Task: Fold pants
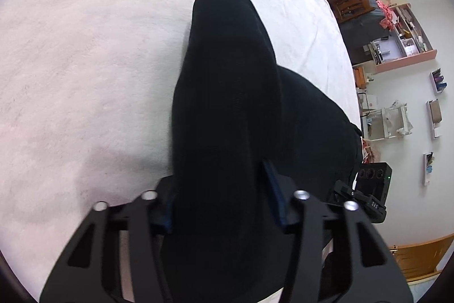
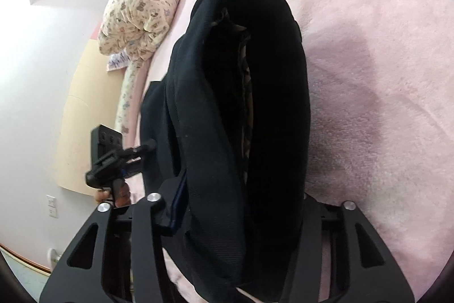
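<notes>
A bed covered with a pale pink, fuzzy blanket carries everything here. The black pants lie on it in a bunched heap, running in the left wrist view from 12 o'clock down to 6 o'clock, with bare blanket spreading from 7 to 11 o'clock. In the right wrist view the same blanket is bare from 1 to 5 o'clock, carrying a soft shadow just beside the cloth. A rolled quilt with a small printed pattern rests along the bed's edge at 10 to 11 o'clock.
</notes>
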